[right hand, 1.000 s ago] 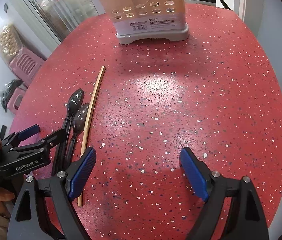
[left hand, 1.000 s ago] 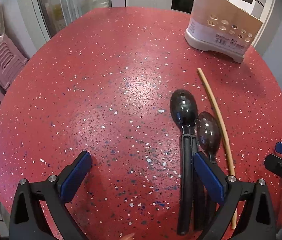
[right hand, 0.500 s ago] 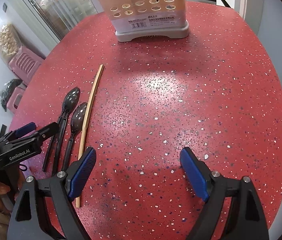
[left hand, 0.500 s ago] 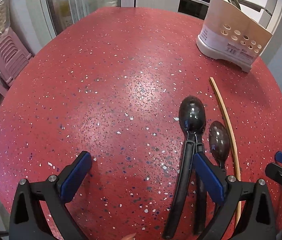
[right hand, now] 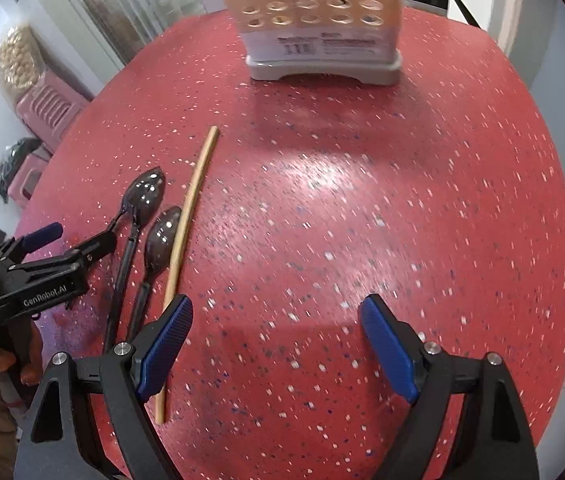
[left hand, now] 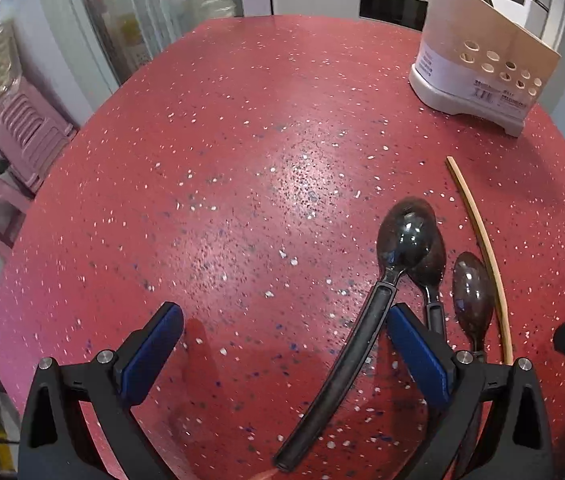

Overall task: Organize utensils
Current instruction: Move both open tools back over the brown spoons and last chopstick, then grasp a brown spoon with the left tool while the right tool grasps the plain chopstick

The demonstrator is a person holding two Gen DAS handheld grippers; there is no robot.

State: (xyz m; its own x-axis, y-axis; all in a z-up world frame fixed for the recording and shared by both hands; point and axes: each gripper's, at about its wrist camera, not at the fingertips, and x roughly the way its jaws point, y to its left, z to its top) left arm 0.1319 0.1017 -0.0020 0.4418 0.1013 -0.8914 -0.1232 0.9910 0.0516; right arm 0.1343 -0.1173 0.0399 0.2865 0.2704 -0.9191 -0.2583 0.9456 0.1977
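Observation:
Three dark spoons lie on the red table: a long one [left hand: 362, 336], one partly under it [left hand: 430, 268] and a smaller one [left hand: 472, 296]. A wooden chopstick [left hand: 482, 248] lies to their right. My left gripper [left hand: 282, 356] is open; the long spoon's handle runs between its fingers, close to the right one. In the right wrist view the spoons [right hand: 138, 216] and chopstick [right hand: 186, 224] lie left of my open, empty right gripper [right hand: 274, 344]. The left gripper [right hand: 38, 264] shows there too. A beige utensil holder [left hand: 482, 64] [right hand: 318, 32] stands at the back.
The round red speckled table [left hand: 242, 200] drops off on all sides. Pink stools [left hand: 14, 136] stand on the floor at left. A glass door and cabinets are behind the table.
The left gripper has shifted so the long spoon's handle now angles between its fingers. The right gripper has moved forward toward the utensil holder.

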